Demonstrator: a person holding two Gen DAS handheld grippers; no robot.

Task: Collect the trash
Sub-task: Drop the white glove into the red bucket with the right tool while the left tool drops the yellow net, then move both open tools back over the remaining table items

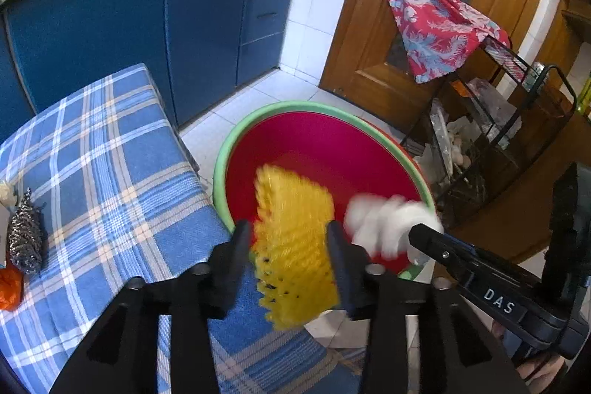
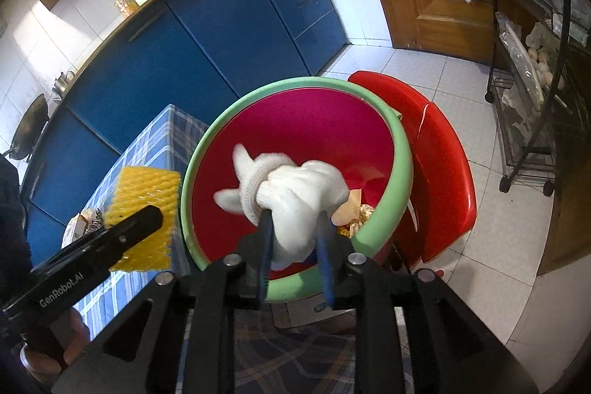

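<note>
My left gripper [image 1: 288, 239] is shut on a yellow foam net [image 1: 293, 246] and holds it over the near rim of a red basin with a green rim [image 1: 221, 150]. My right gripper [image 2: 293, 228] is shut on a balled white glove [image 2: 295, 194] and holds it over the same basin [image 2: 402, 150]. The glove also shows in the left wrist view [image 1: 388, 220], and the net in the right wrist view [image 2: 146, 205]. Some scraps of trash [image 2: 356, 209] lie in the basin's bottom.
A table with a blue plaid cloth [image 1: 103, 165] stands left of the basin, with a steel scourer [image 1: 25, 233] and an orange scrap [image 1: 9, 287] on it. A red stool [image 2: 439, 165] stands behind the basin. Blue cabinets [image 1: 147, 24], a wooden door [image 1: 373, 36] and a wire rack [image 1: 491, 135] surround the spot.
</note>
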